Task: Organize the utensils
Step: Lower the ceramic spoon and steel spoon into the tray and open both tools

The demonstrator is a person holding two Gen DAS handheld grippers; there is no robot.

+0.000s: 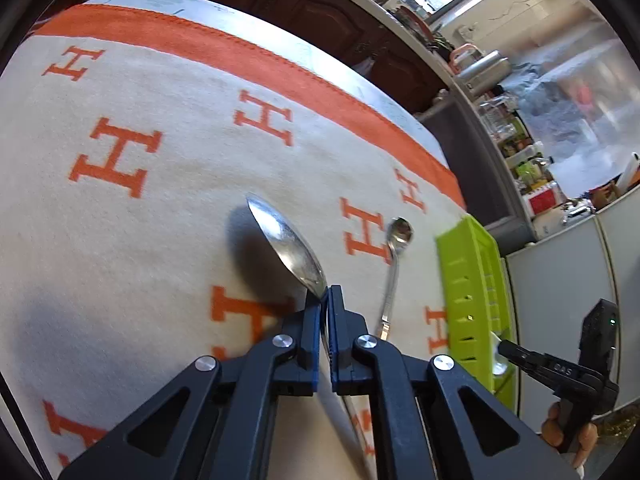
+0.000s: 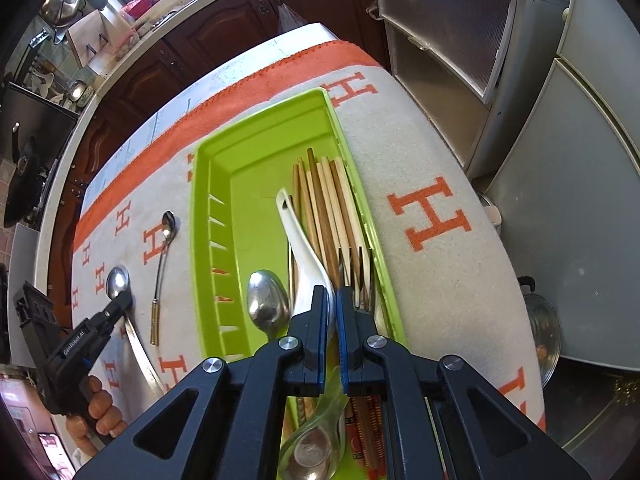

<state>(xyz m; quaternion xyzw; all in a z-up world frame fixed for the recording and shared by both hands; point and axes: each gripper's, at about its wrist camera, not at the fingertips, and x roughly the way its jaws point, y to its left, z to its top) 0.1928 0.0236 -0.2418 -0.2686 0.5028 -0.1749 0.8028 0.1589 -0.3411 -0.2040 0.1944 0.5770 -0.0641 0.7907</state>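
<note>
The left gripper (image 1: pixel 325 294) has its fingers (image 1: pixel 313 320) pinched tight on the neck of a big metal spoon (image 1: pixel 289 244). The bowl of this spoon sticks out past the tips, and its long handle runs back under the gripper. In the right wrist view the same spoon (image 2: pixel 117 282) lies on the blanket (image 2: pixel 440 280) that covers the worktop, near the left edge. A hand (image 2: pixel 102 408) holds this gripper from below, and it points slanting down.

The right gripper (image 2: pixel 331 300) points steeply down over the green tray (image 2: pixel 212 216). Its fingers (image 2: pixel 316 320) are closed to a thin gap, and the white spoon (image 2: pixel 308 264) sits right at that gap. I cannot tell for sure if they squeeze it. In the left wrist view, fingers (image 1: pixel 568 432) of the other hand wrap round this gripper's handle at the worktop's right edge.

The tray lies near the right edge of the worktop. Inside it, along its right wall, are wooden chopsticks (image 2: pixel 324 204) and a fork (image 2: pixel 356 276). A metal spoon (image 2: pixel 267 300) lies beside the white spoon. At the near end a see-through spoon (image 2: pixel 312 440) is partly hidden under the gripper.

A small spoon (image 2: pixel 162 256) with a gold end lies on the blanket between the big spoon and the tray. The near ends of the chopsticks are hidden by the gripper.
</note>
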